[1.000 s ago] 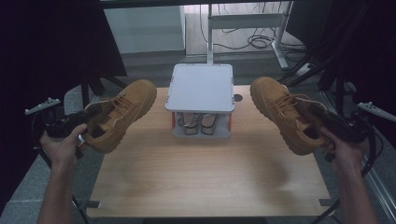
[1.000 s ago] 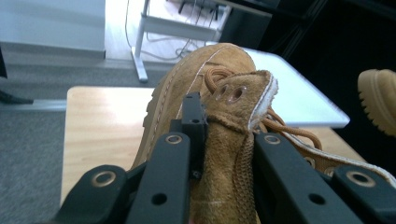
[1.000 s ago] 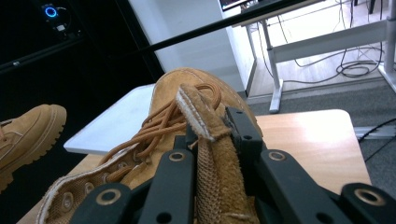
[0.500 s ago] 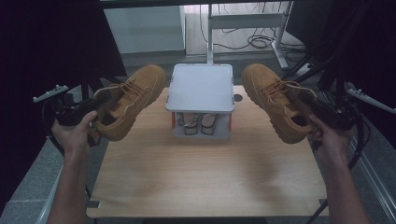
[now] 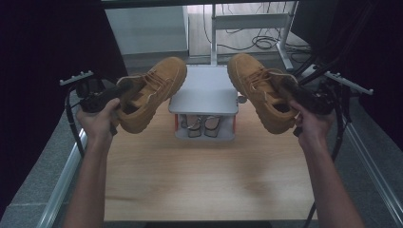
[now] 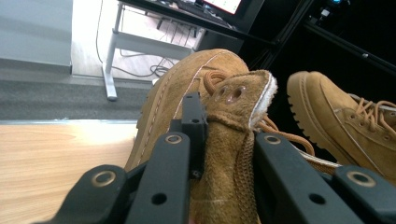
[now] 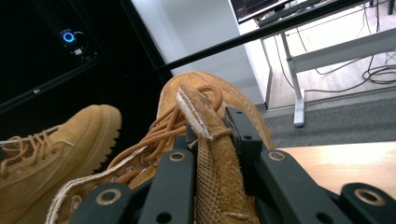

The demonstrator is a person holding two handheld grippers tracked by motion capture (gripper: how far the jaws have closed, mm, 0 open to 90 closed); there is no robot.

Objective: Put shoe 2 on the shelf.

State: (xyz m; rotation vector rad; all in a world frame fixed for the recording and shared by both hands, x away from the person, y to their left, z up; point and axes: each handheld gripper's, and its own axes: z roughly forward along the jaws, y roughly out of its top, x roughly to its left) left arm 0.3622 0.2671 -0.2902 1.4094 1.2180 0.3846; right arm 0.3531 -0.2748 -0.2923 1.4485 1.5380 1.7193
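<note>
Above the bench [image 5: 199, 185], each hand-held gripper clamps a boot, toes aimed at 12 o'clock, flanking the rack [image 5: 205, 90]: left hand-held gripper [image 5: 124, 89] on left boot [image 5: 151, 95], right hand-held gripper [image 5: 289, 89] on right boot [image 5: 259, 88].

No readable text, label, brand or number appears on anything in view.

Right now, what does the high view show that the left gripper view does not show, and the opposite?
The high view alone gives the white two-level rack at the table's far side, another pair of shoes on its lower level, and both of the person's hands with forearms. The left gripper view alone gives the close grip: the left gripper shut on the rear collar of the left boot, and a monitor behind. Both share the two tan boots, the right boot included, and the wooden table.
</note>
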